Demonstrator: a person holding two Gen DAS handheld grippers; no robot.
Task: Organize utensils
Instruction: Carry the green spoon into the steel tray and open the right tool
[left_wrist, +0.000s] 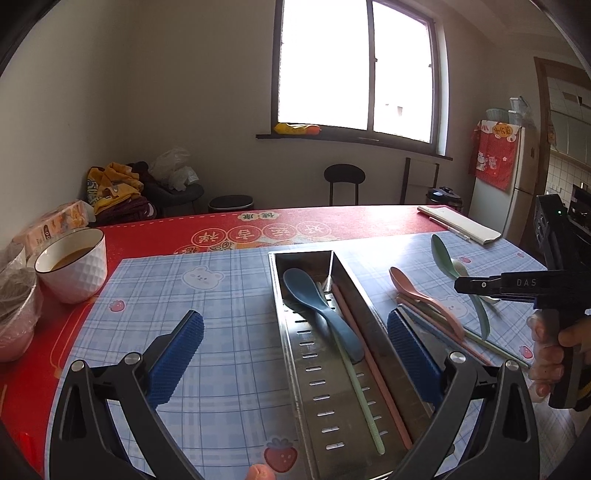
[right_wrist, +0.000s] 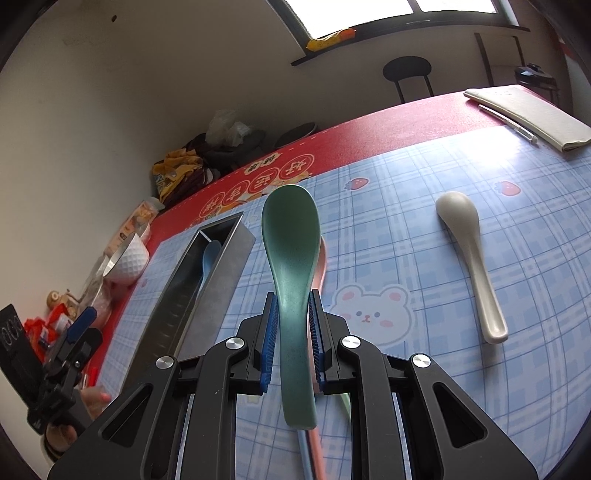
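Observation:
A long steel utensil tray (left_wrist: 373, 325) lies on the blue plaid mat and holds a blue spoon (left_wrist: 317, 299), a pale green chopstick (left_wrist: 360, 391) and a pink chopstick (left_wrist: 373, 369). My left gripper (left_wrist: 295, 354) is open, its jaws straddling the tray's near end. My right gripper (right_wrist: 292, 325) is shut on a green spoon (right_wrist: 291, 251), held above the mat right of the tray (right_wrist: 221, 273); it also shows in the left wrist view (left_wrist: 443, 254). A pink spoon (left_wrist: 424, 295) and more chopsticks (left_wrist: 476, 341) lie on the mat beneath. A white spoon (right_wrist: 469, 254) lies further right.
A white bowl (left_wrist: 72, 269) with brown liquid, bagged items (left_wrist: 14, 306) and a tissue box (left_wrist: 55, 225) stand at the left edge of the red table cover. A folded cloth (right_wrist: 532, 118) and a pen (right_wrist: 508, 123) lie at the far right. Stools stand beyond the table.

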